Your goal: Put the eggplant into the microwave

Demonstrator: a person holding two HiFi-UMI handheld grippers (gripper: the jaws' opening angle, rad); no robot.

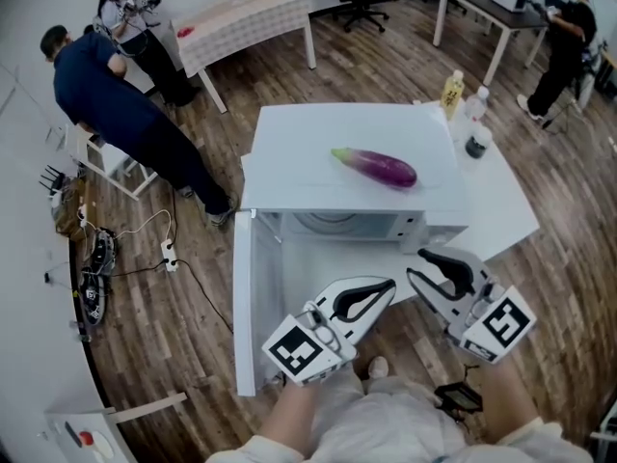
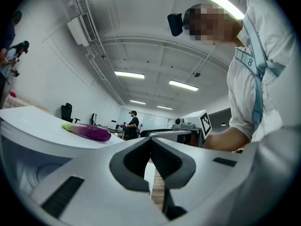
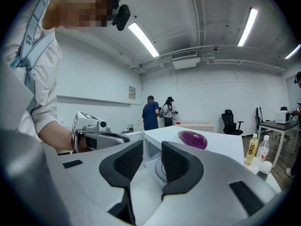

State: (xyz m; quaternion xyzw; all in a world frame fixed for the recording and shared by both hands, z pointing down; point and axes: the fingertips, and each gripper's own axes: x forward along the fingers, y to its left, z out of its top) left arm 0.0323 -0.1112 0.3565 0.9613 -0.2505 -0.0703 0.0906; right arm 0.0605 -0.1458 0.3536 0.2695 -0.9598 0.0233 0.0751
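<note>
Lying on its side on the flat white top of the microwave (image 1: 318, 138), the eggplant (image 1: 376, 167) is found with its green stem end turned toward the left of the head view and its fat purple end toward the right, well apart from both grippers. The door (image 1: 243, 297) is swung fully open at the left, and the cavity with its turntable (image 1: 328, 222) is exposed just below the eggplant. The left gripper (image 1: 386, 287) is held in front of the opening with its pads closed on each other and nothing between them. The right gripper (image 1: 416, 264) is held beside it with its jaws partly apart and empty. The eggplant's skin is seen to be smooth and glossy, so it is judged to be slippery under hard pads, and its rounded body can be expected to roll if it is nudged from one side. It is judged to be fairly light and firm, though easily bruised or dented by a hard squeeze. The best hold is judged to be across the thick middle, square to its length, where the weight is balanced. The tapered stem end is better avoided, since a grip there could slide off. A wider opening of the right jaws is probably needed before they can be brought round that girth.
</note>
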